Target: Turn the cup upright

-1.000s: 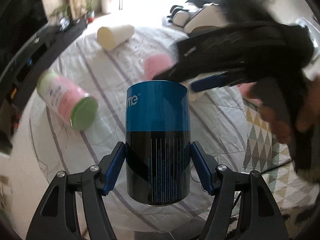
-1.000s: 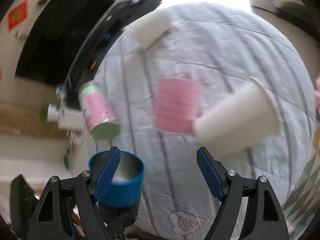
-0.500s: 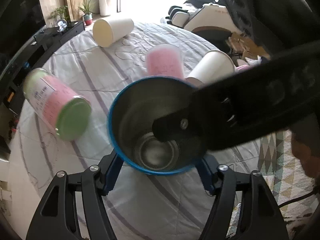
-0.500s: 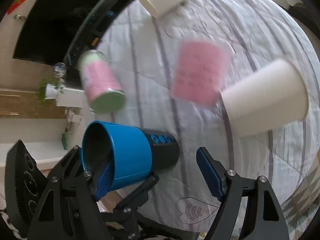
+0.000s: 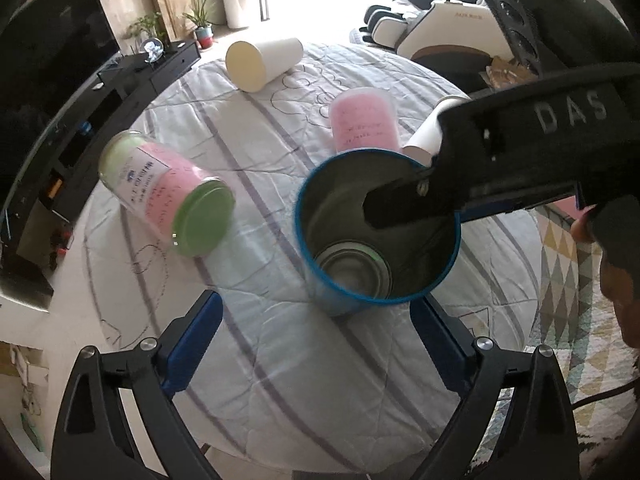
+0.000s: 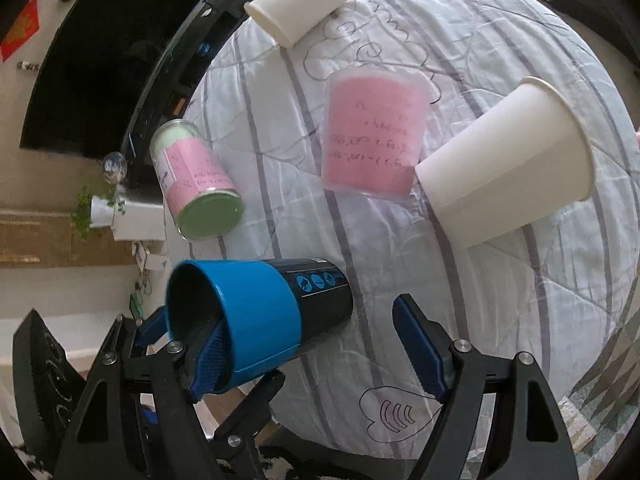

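Observation:
The blue and black metal cup (image 5: 376,236) stands mouth up on the round quilted table (image 5: 280,360); it also shows in the right wrist view (image 6: 260,312). My left gripper (image 5: 316,344) is open, its fingers wide apart, the cup near its right finger. My right gripper (image 6: 316,352) is open; its left finger (image 6: 208,356) reaches inside the cup's mouth while its right finger (image 6: 420,344) is outside, well apart from the wall. The right gripper's body (image 5: 520,160) crosses over the cup in the left wrist view.
A pink jar with a green lid (image 5: 168,192) lies on its side at the left. A pink cup (image 6: 372,128) and a white paper cup (image 6: 508,164) stand upside down behind the blue cup. Another white cup (image 5: 264,60) lies at the far edge.
My left gripper was shut on the blue cup and turned it mouth up; now it has opened and let go. My right finger has gone into the cup's mouth.

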Motion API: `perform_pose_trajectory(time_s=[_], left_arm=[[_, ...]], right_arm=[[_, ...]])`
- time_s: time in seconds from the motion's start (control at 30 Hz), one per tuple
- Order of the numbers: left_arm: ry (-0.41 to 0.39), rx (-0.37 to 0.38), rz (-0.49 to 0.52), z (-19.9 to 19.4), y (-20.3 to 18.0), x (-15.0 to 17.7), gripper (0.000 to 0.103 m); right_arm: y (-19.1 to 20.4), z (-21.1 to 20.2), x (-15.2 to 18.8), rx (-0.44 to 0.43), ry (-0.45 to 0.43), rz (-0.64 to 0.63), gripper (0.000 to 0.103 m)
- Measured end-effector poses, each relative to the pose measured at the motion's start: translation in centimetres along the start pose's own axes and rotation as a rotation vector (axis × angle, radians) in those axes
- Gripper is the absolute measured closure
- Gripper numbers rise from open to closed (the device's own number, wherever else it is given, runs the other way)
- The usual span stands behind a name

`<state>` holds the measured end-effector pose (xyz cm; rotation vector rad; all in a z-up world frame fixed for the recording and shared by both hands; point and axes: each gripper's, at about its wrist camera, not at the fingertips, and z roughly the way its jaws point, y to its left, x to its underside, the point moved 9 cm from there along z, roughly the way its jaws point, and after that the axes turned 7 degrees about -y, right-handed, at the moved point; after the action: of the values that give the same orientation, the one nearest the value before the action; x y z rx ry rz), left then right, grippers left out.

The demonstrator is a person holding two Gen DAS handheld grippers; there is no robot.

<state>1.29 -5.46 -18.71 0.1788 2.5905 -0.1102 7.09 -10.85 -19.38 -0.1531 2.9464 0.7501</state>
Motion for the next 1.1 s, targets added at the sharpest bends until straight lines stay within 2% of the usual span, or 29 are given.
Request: perform_pose_trajectory(time_s=[0.17,0.27,0.3,0.47,0.57,0.67,0.87,0.93,1.1], left_arm=[[-0.005,-0.007,0.007,-2.6,-0.4,0.7,0.007],[-0.017,-0.008,0.006,-4.5,-0.3,1.0,0.007],[-0.024,-0.01,0.005,-5.2,-0.2,0.9,0.006],[-0.04,0.009,-0.036,-8.5,0.3,0.8,0.006],[-0.074,-0.001,-0.05,-10.9,0.7,0.5,0.0],[-0.105,-0.039,-0.038,-12.6,1.0,0.2,0.0],[-0.118,-0.089,-0.045,-14.2,1.4,0.5,0.0],[-0.119,-0.088,-0.046,-14.5,1.4,0.6,0.0],[-0.107,-0.063,-0.038,-13.9,0.9,1.0,0.0]], right_arm=[[0.5,-4.2,0.1,-0.017,-0.115,0.055,0.024],[1.0,-9.1,1.0,-0.046,-0.27,0.083,0.024],[1.1,-9.9,1.3,-0.045,-0.293,0.091,0.024],[0.5,-13.7,4.0,0.034,-0.431,0.12,0.023],[0.4,-14.2,5.3,0.071,-0.459,0.096,0.023],[0.4,-14.0,6.8,0.148,-0.476,0.045,0.023],[0.7,-13.5,8.8,0.185,-0.491,-0.013,0.022],[0.8,-13.4,9.3,0.224,-0.497,-0.042,0.022],[1.0,-13.1,9.8,0.236,-0.504,-0.055,0.022]])
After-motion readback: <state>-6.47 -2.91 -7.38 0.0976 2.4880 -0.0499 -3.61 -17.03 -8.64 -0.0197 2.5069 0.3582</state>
